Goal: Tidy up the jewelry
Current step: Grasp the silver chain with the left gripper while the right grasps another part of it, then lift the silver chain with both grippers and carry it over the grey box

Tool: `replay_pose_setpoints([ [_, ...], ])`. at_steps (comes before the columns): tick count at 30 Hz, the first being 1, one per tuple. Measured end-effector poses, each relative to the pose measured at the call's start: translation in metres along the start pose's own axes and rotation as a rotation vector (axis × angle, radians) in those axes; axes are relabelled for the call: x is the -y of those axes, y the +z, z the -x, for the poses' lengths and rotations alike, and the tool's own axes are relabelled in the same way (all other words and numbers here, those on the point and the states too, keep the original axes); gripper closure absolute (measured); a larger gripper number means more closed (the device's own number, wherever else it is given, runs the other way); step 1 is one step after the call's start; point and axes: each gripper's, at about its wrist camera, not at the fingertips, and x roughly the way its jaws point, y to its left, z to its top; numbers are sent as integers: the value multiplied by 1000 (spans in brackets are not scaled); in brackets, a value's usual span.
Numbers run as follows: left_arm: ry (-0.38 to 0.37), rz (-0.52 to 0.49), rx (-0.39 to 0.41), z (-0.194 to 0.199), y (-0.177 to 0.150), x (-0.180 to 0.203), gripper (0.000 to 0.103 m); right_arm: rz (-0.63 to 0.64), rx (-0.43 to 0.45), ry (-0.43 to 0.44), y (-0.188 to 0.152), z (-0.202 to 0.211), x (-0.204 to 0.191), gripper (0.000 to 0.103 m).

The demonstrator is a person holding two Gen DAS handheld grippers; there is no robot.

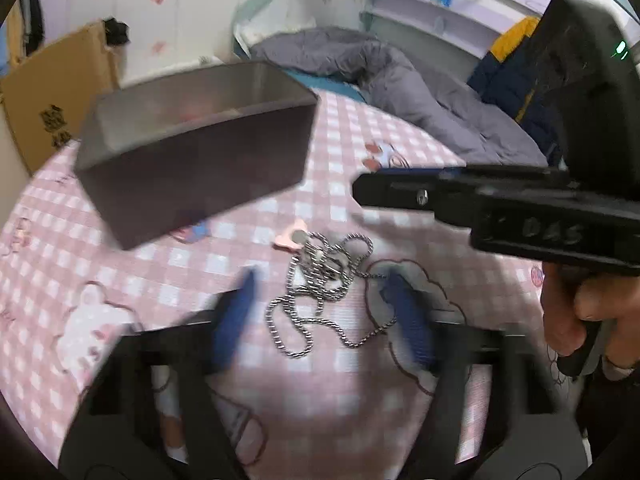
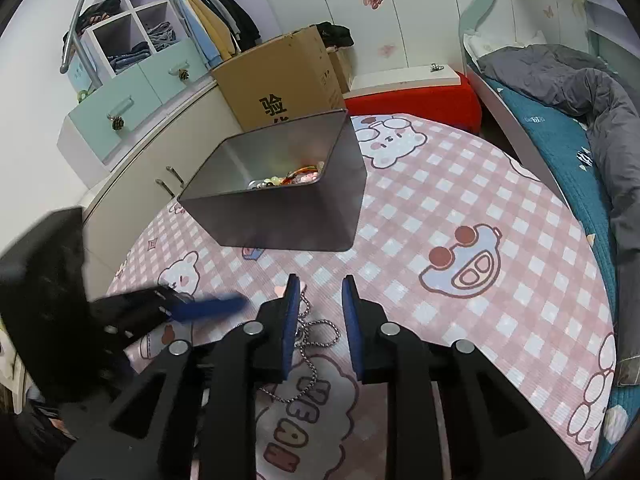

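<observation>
A silver ball-chain necklace lies tangled on the pink checked tablecloth. My left gripper stands open astride it, one blue pad on each side, neither touching the chain; the image is blurred. My right gripper hovers just above the same chain, its pads a narrow gap apart with nothing pinched. It reaches in from the right in the left wrist view. Behind stands a grey metal box with beads and bracelets inside. A small pink piece lies by the chain.
A cardboard carton and a red stool stand past the table's far edge. A bed with a grey duvet runs along the right. Drawers and shelves are at back left. A hand grips the right tool.
</observation>
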Motion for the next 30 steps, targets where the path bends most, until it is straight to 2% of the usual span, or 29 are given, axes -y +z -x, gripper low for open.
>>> replay_pose_setpoints([
  [1, 4, -1, 1, -1, 1, 0, 65, 5, -2, -4, 1, 0, -1, 79],
  [2, -3, -1, 3, 0, 1, 0, 92, 15, -7, -9, 1, -1, -3, 78],
  [3, -24, -1, -8, -1, 0, -1, 96, 25, -14, -12, 2, -3, -5, 77],
  [8, -28, 9, -7, 10, -14, -8, 97, 147, -112, -15, 1, -26, -29, 77],
  [14, -47, 34, -6, 10, -16, -13, 96, 267, -204, -68, -3, -52, -56, 79],
  [16, -52, 38, -6, 10, -16, -13, 96, 293, -200, -102, -5, -54, -60, 97],
  [17, -57, 43, -6, 9, -16, -12, 97, 297, -195, -113, -6, -53, -60, 97],
  [22, -62, 51, -5, 12, -20, -14, 96, 188, -139, -103, -8, -31, -30, 97],
  [25, -63, 48, -6, 16, -24, -16, 96, 139, -115, -130, -5, -18, -8, 97],
  [30, -46, 58, -2, 21, -28, -20, 96, 69, -89, -92, -7, -4, 8, 97],
])
